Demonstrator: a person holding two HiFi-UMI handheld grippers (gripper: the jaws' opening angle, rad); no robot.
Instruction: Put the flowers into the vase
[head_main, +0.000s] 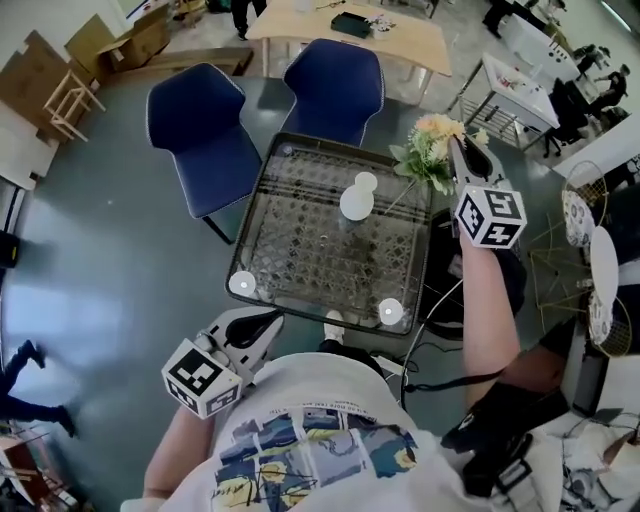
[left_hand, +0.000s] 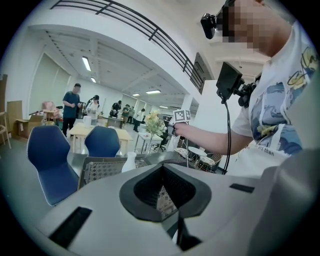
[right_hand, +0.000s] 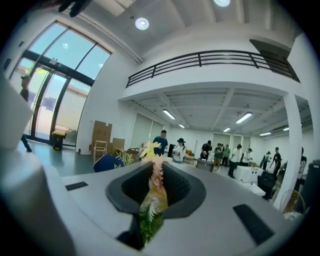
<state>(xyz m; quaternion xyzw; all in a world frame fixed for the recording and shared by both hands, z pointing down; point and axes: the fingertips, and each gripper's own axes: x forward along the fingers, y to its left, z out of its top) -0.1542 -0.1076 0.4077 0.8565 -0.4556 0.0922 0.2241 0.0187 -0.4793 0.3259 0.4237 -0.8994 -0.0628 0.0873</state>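
While the right claw stays out past the table's 2 o'clock corner, its jaws are clamped on the flowers, a bunch of pale blooms and green fern. Seen from the head view, the bunch's long axis runs from 1 o'clock to 7 o'clock. The blooms sit at the claw's tips at the far end, and a thin stem slants down toward the white vase. The vase stands upright near the middle of the mesh table top, with the flowers at its 2 o'clock and not touching it.

The left claw sits off the table's 7 o'clock corner, its jaws drawn together to a slit with nothing between them. Two blue chairs stand at the table's 12 o'clock side.

Only the right gripper view shows the grip itself, with fern nearest the camera and blooms pointing away beyond the pads; it shows neither table nor vase. Only the left gripper view gives the side-on look, with the bunch held above the table top, higher than the vase's mouth.
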